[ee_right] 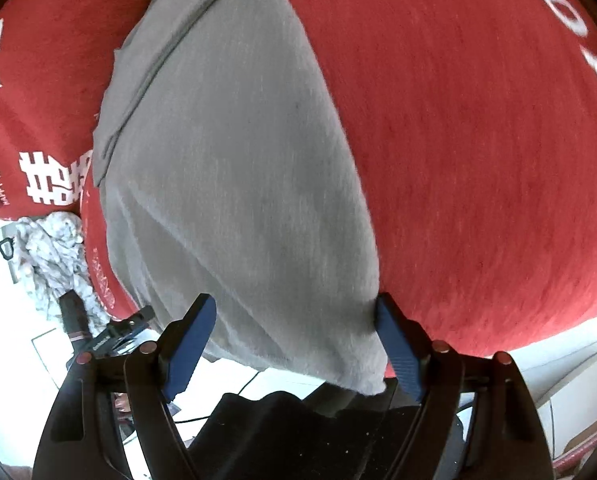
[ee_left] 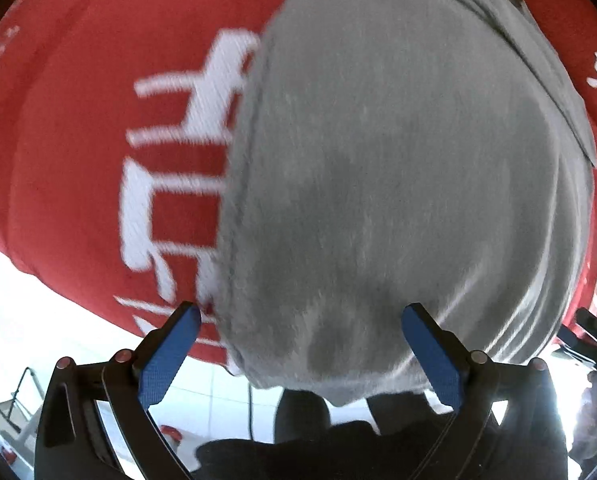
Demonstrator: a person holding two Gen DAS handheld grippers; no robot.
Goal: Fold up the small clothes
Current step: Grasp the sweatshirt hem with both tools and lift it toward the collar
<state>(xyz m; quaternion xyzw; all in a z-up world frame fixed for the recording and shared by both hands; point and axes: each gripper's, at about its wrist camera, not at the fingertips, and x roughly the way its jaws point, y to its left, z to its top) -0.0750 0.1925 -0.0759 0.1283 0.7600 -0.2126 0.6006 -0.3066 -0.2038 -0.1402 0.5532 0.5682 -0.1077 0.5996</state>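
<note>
A soft grey knitted garment (ee_left: 398, 200) is lying spread on a red woven cloth with white printed characters (ee_left: 78, 140), its near hem hanging just over that cloth's near edge. The left gripper (ee_left: 300, 316), black with blue padded fingers, is hovering over the grey garment's near hem with its jaws standing wide; nothing is pinched between them. The right gripper (ee_right: 296, 312) is likewise gaping wide over the grey garment (ee_right: 238, 184), one blue pad (ee_right: 394, 336) touching the garment's right edge. A crumpled white textured cloth (ee_right: 50, 252) is lying left of the garment.
</note>
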